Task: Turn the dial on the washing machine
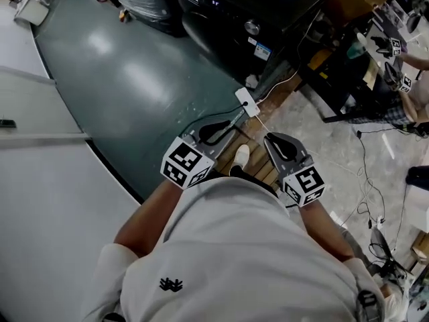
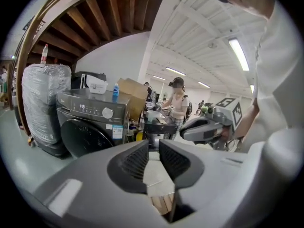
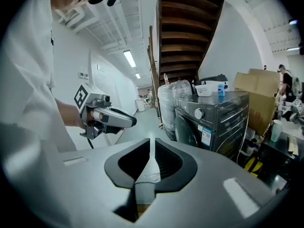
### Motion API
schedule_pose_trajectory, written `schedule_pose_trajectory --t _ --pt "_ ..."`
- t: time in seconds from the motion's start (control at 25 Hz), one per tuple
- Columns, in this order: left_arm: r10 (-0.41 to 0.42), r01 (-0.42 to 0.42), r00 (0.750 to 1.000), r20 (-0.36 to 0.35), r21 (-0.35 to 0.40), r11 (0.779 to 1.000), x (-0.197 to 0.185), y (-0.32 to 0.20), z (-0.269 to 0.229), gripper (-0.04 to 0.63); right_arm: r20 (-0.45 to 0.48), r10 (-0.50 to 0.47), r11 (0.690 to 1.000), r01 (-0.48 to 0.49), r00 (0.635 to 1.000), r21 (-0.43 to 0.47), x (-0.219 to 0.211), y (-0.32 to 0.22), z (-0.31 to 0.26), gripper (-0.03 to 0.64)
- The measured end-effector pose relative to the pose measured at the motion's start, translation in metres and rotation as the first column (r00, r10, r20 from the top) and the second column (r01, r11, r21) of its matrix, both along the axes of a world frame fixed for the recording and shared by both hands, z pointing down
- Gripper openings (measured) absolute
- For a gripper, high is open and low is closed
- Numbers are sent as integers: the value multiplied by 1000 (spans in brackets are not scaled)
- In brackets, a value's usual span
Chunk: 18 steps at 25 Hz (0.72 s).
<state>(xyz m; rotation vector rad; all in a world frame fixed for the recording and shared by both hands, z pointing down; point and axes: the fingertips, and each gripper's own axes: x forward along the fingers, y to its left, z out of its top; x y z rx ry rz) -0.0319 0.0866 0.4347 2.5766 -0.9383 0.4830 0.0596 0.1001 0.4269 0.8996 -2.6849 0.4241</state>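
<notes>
A person in a white shirt [image 1: 248,247] holds the grey left gripper [image 2: 153,148] and grey right gripper [image 3: 151,144] side by side, both empty, the left's jaws a narrow gap apart and the right's closed to a thin slit. The dark grey front-loading washing machine [image 2: 92,125] stands far ahead, well apart from both, its round silver dial [image 2: 108,112] at the right end of the control panel above the round door. A plastic-wrapped bundle [image 2: 45,103] stands just left of the machine, a brown cardboard box [image 2: 133,91] to its right.
</notes>
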Motion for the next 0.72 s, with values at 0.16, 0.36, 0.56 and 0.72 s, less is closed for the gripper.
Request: schedule_pose_trajectory --t 0.16,0.36,0.56,0.72 --pt "-46 45 999 26 16 999 13 -33 1 141 -18 -18 1000 18 1000 -8 23 -27 13 14" --pt "-75 74 997 29 39 997 14 -65 -14 172 9 -7 1000 8 1000 -8 31 -45 11 14" --pt "-99 98 994 34 39 994 15 -104 -14 172 39 35 999 -35 999 -11 43 -58 7 14" --pt "-88 87 996 13 21 996 21 -141 -4 173 11 77 997 -77 997 -24 56 -71 11 15"
